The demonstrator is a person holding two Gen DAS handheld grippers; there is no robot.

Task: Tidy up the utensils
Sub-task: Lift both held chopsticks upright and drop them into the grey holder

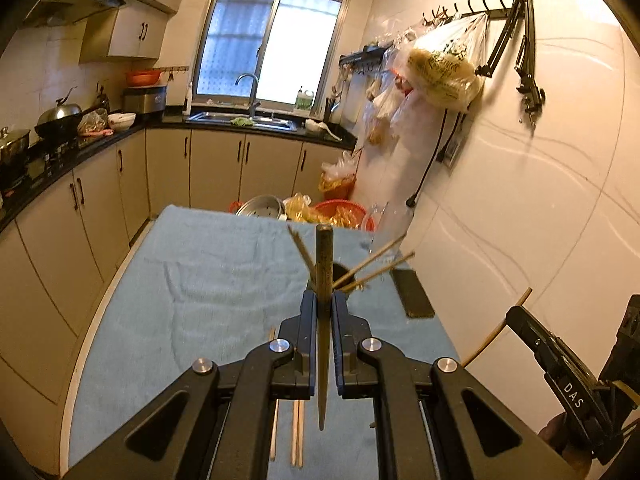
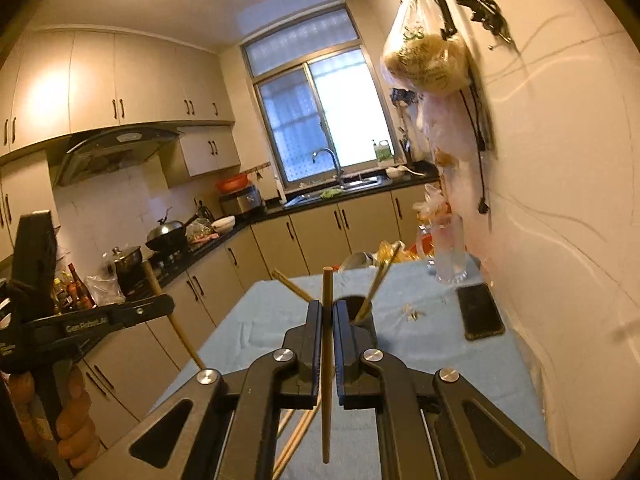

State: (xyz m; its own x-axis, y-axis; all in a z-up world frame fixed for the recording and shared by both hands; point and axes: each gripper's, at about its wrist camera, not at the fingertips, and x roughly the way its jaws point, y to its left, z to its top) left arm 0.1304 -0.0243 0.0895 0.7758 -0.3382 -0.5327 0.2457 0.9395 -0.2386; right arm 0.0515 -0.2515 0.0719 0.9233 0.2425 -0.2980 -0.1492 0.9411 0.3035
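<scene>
My left gripper (image 1: 323,298) is shut on a wooden chopstick (image 1: 323,256) that stands upright above the blue cloth. A dark round holder (image 1: 345,274) lies just beyond it with chopsticks (image 1: 372,260) leaning out. My right gripper (image 2: 327,306) is shut on another upright chopstick (image 2: 327,292), close to the same holder (image 2: 362,312), which holds chopsticks (image 2: 380,276). Loose chopsticks (image 1: 297,432) lie on the cloth under the left gripper and also under the right one (image 2: 298,436). The right gripper shows at the right edge of the left wrist view (image 1: 560,356); the left gripper shows at the left of the right wrist view (image 2: 92,324).
A blue cloth (image 1: 208,272) covers the table. A black phone (image 1: 412,292) lies near the wall, also seen in the right wrist view (image 2: 478,310). A clear glass (image 2: 450,254) stands at the far right. Red baskets and a metal pot (image 1: 262,206) sit beyond the table. Bags (image 1: 444,72) hang on the wall.
</scene>
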